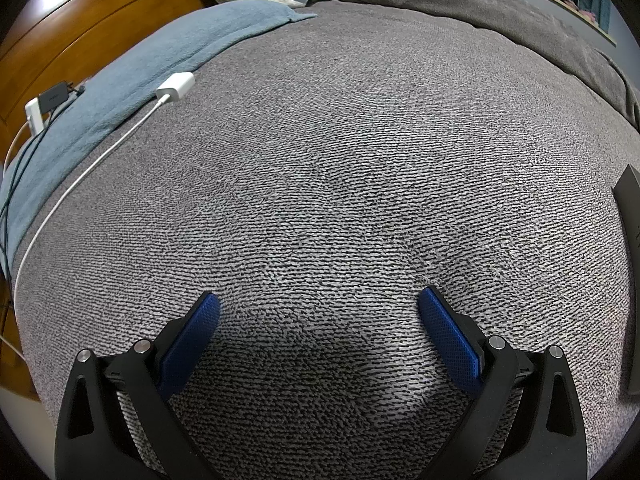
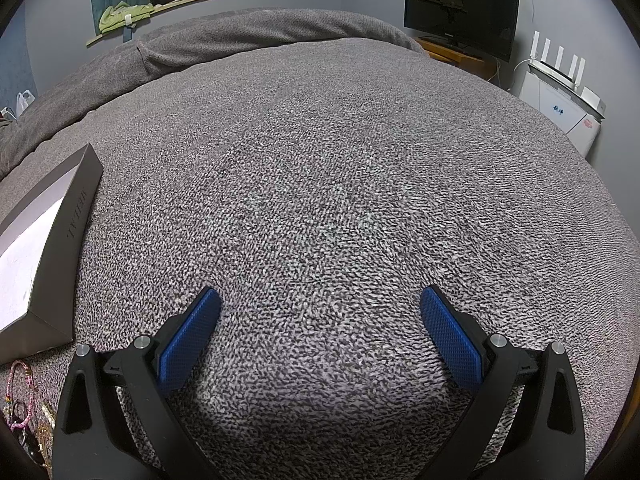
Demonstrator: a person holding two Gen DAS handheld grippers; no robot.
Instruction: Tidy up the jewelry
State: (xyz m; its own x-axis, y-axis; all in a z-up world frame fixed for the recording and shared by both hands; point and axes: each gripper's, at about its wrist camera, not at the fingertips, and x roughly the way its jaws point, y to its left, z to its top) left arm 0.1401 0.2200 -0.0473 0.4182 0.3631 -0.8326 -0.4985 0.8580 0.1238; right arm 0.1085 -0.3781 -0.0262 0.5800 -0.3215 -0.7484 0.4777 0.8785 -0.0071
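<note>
On the bed, both grippers (image 1: 319, 304) (image 2: 320, 304) gape empty; grey box (image 2: 76, 240) beside pink bracelet (image 2: 18, 396).

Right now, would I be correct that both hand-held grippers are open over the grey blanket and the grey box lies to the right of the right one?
Not quite. The right wrist view shows the grey box lying to the left of the right hand-held gripper, not the right. Otherwise yes: it and the left hand-held gripper are open over the grey blanket.
</note>
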